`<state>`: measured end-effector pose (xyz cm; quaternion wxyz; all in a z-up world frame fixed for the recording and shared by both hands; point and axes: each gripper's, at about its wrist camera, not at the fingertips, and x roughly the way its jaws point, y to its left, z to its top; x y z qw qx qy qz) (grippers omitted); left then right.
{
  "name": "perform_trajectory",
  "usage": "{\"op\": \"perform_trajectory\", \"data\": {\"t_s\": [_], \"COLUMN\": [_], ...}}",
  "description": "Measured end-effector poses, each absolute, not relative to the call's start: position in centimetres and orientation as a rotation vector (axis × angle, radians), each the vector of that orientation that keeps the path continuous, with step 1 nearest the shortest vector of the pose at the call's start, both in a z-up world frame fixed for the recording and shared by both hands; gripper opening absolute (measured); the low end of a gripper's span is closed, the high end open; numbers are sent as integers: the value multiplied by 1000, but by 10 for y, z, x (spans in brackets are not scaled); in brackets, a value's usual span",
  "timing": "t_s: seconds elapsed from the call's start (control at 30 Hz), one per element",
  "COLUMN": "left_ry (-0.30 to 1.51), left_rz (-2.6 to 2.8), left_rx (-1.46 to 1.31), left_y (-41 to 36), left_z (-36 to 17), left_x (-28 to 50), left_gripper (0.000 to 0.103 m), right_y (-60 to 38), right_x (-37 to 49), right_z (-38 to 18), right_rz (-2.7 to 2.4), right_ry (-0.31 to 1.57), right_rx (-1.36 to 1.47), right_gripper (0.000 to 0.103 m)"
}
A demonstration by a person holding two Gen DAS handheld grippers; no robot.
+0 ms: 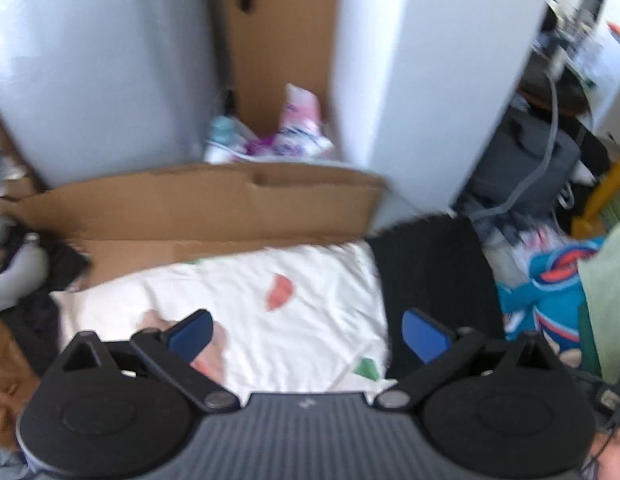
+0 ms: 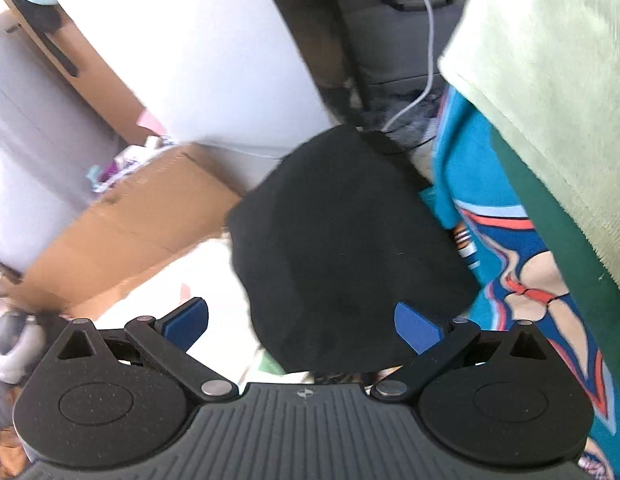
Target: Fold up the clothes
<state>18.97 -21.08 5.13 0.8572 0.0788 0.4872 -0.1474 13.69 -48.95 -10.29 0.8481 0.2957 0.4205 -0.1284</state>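
Right gripper (image 2: 301, 326) sat nearest, jaws wide apart and empty, directly above the folded black garment (image 2: 345, 248); left gripper (image 1: 306, 338), equally spread with nothing held, hung over the white patterned cloth (image 1: 270, 312), black piece to its right, so right hand closer.

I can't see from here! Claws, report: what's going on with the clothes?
Left claw open, empty. Right claw open, empty. Black garment lying folded beside white patterned cloth. Nothing blocking.
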Motion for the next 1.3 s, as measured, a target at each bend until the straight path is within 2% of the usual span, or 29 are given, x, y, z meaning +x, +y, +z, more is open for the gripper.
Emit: {"op": "perform_trajectory", "data": {"t_s": [0.43, 0.67, 1.1, 1.3], "left_ry": [1015, 930, 806, 797], "left_rz": [-270, -230, -90, 6], "left_rx": [106, 102, 101, 79], "left_y": [-124, -67, 28, 69], "left_z": [145, 186, 199, 185], "left_x": [173, 153, 76, 48], "left_gripper": [102, 102, 102, 103], "right_y": [-446, -398, -306, -262], "right_x": [135, 125, 103, 83], "right_z": [17, 78, 120, 127], "right_rz": [-257, -158, -11, 48], "right_ry": [934, 901, 856, 857], "right_rx": [575, 480, 383, 316], "right_gripper": [102, 103, 102, 102]}}
